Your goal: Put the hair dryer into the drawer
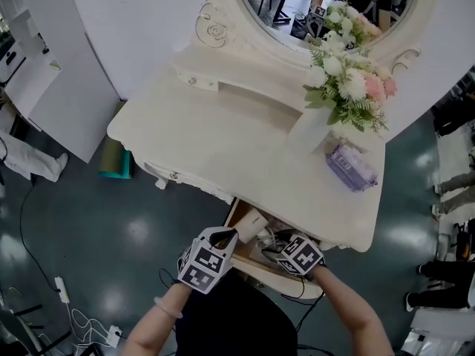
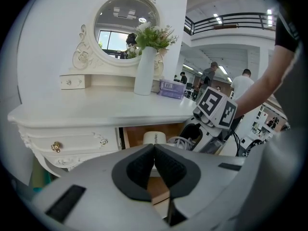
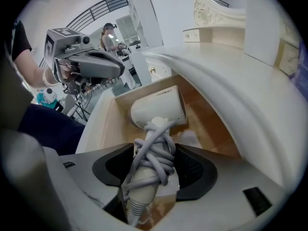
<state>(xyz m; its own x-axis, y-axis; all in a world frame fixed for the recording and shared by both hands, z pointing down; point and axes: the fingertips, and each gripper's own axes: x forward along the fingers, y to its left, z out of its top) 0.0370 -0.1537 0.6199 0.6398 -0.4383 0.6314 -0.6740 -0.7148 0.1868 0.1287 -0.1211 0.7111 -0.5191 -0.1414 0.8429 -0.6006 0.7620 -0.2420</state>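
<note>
The right gripper (image 3: 154,173) is clamped on the white plastic hair dryer (image 3: 159,110). Both dark pads press the handle, which is wound with grey cord. The handle runs up from between the jaws, and the barrel sits at its far end.

The barrel lies inside the open drawer with pale wood lining (image 3: 211,129), below the level of the drawer's side walls. Whether the barrel touches the drawer floor cannot be told.

The left gripper (image 2: 154,153) is level with the drawer front, towards its left end. Its jaws are together with nothing between them. From the head view, both marker cubes sit side by side over the pulled-out drawer, left beside right and apart.

The drawer belongs to a cream curved-front dressing table (image 1: 223,139). A second, closed drawer with a brass knob (image 2: 56,147) is to the left of the open one.

Towards the back right of the tabletop stands a tall white vase (image 1: 312,128) holding white and pink flowers (image 1: 349,84). A lilac rectangular box (image 1: 350,167) lies just beside the vase, nearer the right edge. Behind them rises an oval mirror in a scrolled cream frame (image 2: 118,30).
</note>
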